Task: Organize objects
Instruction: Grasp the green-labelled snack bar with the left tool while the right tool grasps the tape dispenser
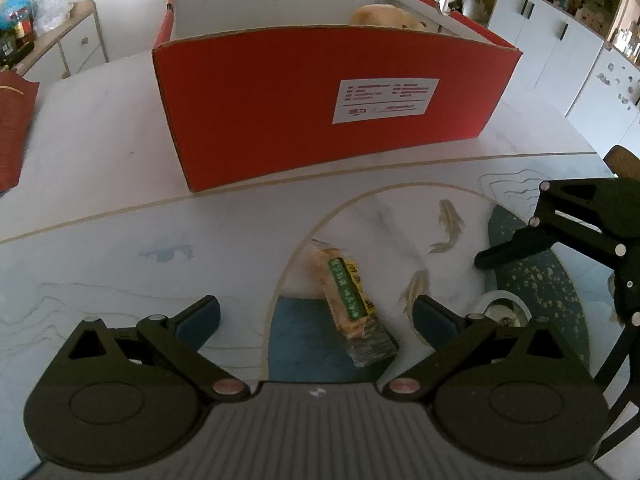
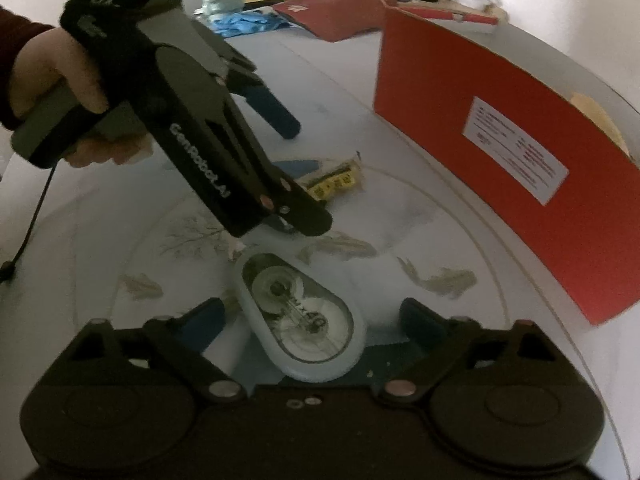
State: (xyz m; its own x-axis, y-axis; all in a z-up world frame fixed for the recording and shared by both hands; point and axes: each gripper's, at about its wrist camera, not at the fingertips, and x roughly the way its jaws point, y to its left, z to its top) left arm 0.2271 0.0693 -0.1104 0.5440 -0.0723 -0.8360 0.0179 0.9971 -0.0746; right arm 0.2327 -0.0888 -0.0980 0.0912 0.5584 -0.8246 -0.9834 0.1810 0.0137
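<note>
Tongs, right [image 2: 312,320], tilted down, jaws straddling tape dispenser [image 2: 300,320].

White cupboards [image 1: 548,40] and a cluttered side cabinet [image 1: 76,36] behind.

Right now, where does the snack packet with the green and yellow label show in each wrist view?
Left wrist: snack packet lies low centre, between the left gripper's open jaws.
Right wrist: upper centre, partly hidden behind the left gripper.
Shared landmark: red box beyond it.
</note>
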